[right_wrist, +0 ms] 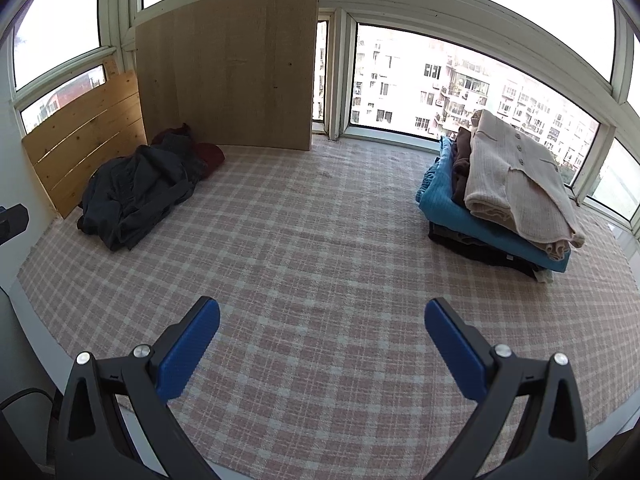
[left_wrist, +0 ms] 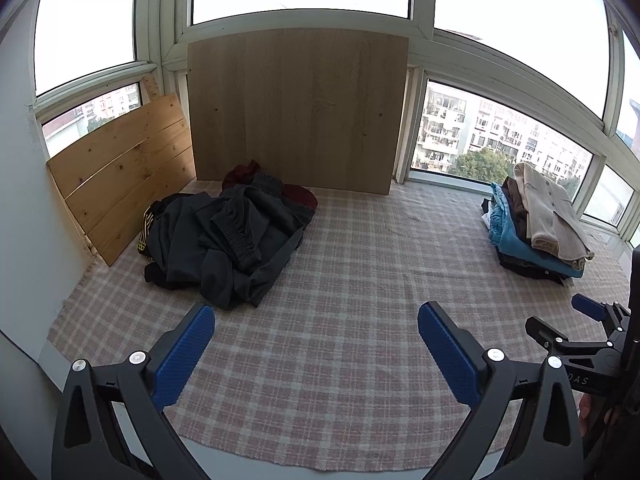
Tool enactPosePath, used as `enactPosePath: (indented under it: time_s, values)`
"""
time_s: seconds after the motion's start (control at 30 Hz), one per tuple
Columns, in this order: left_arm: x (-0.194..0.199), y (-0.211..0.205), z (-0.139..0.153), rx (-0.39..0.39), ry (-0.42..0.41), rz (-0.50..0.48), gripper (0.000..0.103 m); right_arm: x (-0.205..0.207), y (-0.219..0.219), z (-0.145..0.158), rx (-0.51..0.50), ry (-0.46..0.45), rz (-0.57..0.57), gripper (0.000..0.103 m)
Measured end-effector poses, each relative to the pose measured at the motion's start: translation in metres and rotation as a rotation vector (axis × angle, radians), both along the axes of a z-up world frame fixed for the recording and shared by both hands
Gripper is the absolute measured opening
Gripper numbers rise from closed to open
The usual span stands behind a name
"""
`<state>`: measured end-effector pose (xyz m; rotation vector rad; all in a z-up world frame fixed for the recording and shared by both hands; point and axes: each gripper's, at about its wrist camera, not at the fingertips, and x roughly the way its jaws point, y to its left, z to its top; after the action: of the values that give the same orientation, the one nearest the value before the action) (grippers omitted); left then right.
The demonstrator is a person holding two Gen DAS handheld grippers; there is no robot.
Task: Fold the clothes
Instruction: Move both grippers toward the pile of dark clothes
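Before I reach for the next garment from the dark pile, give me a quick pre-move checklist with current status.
1. Left gripper open, nothing between its jaws: ok.
2. Right gripper open and empty: ok.
3. Dark unfolded pile in view on the left: ok.
4. Plaid cloth bare in the middle for folding: ok.
5. Folded stack resting apart on the right, cream sweater on top: ok.
6. Which single garment lies loose on top: cannot tell.

Only "DAS" reads — white letters on the right claw [left_wrist: 576, 312] body.
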<state>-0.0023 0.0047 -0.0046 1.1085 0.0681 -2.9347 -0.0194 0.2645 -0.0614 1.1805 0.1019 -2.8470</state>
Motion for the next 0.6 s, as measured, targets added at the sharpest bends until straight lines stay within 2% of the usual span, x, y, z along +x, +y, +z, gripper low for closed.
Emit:
enactPosePath:
  time_s: [0.33,0.6]
  values:
    - [0.004,-0.016,0.002,-0.025,0.0,0.101,0.102,-0.014,-0.016,0.004,-0.013,0.003,0.08,0.103]
    - [0.005,-0.051,0.006,-0.047,-0.001,0.2,0.102,-0.03,-0.048,0.011,-0.031,0.021,0.176,0.103]
